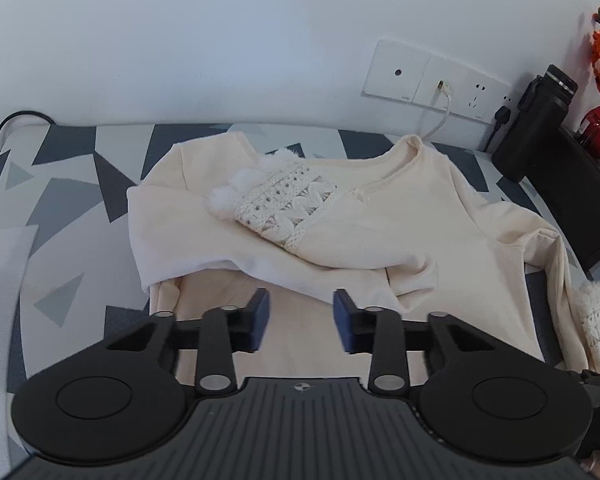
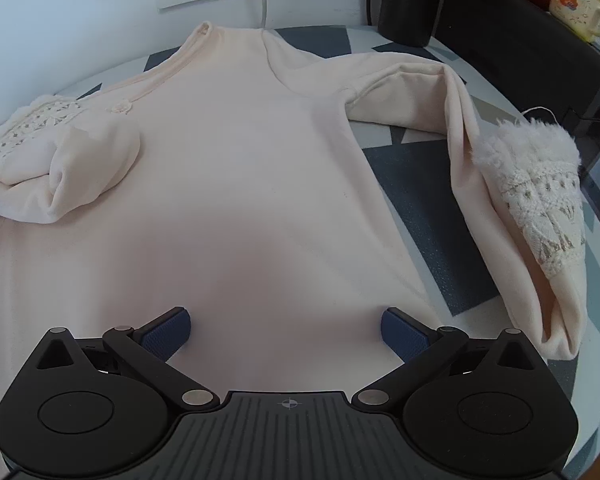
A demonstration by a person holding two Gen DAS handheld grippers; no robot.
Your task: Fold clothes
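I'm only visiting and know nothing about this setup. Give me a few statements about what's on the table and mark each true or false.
1. The cream long-sleeved top has one sleeve folded across its chest. True.
2. The right gripper is shut on the fabric. False: it is open, holding nothing.
3. The other sleeve's lace cuff lies out to the side. True.
4. The left gripper holds a sleeve. False: it is open and empty.
5. The tall black bottle lies on the top. False: it stands beside it, near the wall.
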